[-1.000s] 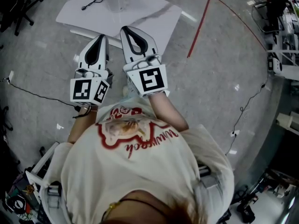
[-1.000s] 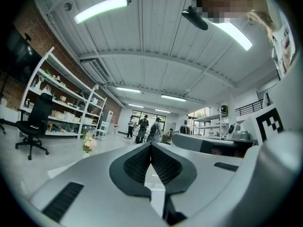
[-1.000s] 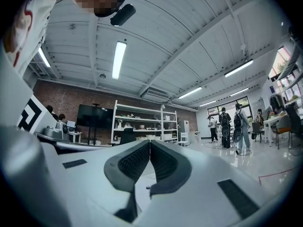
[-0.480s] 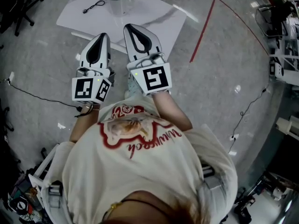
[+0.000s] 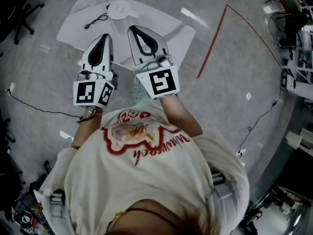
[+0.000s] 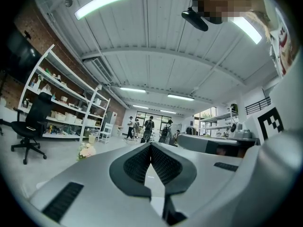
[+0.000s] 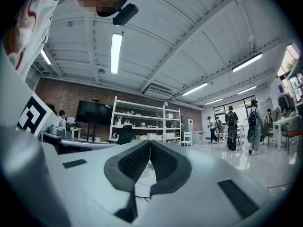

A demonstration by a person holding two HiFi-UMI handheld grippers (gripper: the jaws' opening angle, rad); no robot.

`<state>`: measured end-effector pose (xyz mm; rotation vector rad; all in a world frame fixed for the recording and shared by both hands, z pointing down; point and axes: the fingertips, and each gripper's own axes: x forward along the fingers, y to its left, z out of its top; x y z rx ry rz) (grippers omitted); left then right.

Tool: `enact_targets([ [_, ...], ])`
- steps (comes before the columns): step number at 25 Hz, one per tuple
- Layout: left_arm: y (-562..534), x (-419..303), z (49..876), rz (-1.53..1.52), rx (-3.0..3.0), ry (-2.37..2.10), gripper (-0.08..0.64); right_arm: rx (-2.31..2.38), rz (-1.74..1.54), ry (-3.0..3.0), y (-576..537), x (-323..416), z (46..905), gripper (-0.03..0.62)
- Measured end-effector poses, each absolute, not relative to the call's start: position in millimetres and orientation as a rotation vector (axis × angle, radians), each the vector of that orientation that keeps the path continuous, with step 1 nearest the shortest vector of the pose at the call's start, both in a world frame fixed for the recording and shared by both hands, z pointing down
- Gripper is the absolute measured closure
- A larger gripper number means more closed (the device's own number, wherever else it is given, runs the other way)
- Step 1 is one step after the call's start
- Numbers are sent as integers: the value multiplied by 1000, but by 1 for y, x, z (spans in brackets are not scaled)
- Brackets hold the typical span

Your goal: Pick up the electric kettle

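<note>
The electric kettle [image 5: 120,11], clear-bodied with a round white lid, stands at the far side of a low white table [image 5: 164,31] in the head view. A black cord [image 5: 96,20] lies to its left. My left gripper [image 5: 104,36] and right gripper [image 5: 134,29] reach side by side over the table's near edge, both short of the kettle and not touching it. The jaws of each are shut with nothing between them. In the left gripper view [image 6: 150,144] and the right gripper view [image 7: 149,143] the tips meet and the kettle is hidden behind the jaws.
A red line [image 5: 213,39] runs across the grey floor right of the table. A black office chair [image 5: 19,9] stands at the far left, and cables [image 5: 34,105] trail on the floor. Racks and gear [image 5: 293,48] line the right side. People [image 6: 149,126] stand far off.
The table and kettle have drawn nearer in the head view. Both grippers, earlier over bare floor before the table, now reach over its near edge. Their jaws stayed shut.
</note>
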<state>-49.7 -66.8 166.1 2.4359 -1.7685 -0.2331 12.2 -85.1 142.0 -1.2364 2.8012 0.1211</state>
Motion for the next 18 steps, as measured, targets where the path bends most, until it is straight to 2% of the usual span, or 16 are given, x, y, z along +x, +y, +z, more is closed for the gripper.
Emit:
enact_targets([
  [18, -183, -59, 163, -199, 2391, -1841, 561, -1194, 69, 2835, -210, 6, 148, 577],
])
